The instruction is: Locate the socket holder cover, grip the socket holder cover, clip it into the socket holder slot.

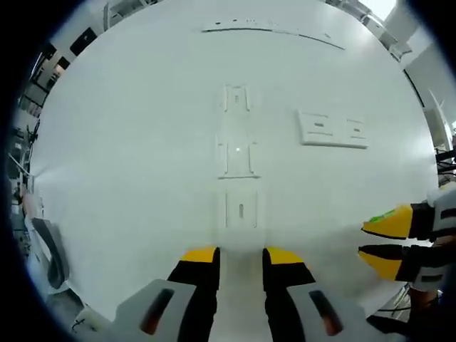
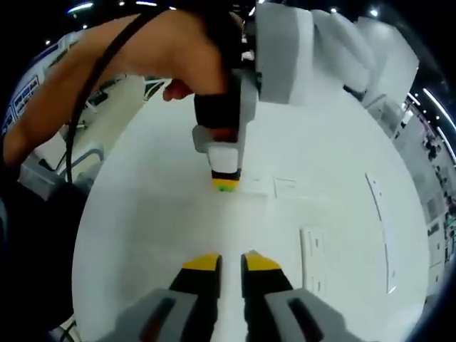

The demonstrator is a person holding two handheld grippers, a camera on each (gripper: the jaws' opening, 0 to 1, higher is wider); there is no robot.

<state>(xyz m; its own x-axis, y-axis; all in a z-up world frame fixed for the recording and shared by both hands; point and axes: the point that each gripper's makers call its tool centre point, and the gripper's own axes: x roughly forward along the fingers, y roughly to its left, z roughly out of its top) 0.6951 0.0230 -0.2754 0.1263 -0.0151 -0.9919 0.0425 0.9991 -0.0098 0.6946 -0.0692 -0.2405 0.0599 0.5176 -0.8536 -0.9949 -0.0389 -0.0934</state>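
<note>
Left gripper view: white socket holder cover (image 1: 240,210) barely distinguishable from table (image 1: 128,178).

No readable text anywhere here. The white table (image 1: 128,142) carries no lettering, and the white socket holder parts (image 1: 239,153) lying on it are blank, with no label or number to make out. The white double socket plate (image 1: 333,130) shows no brand. In the right gripper view, the left gripper (image 2: 226,182) has yellow and green tips but no print that can be read.
</note>
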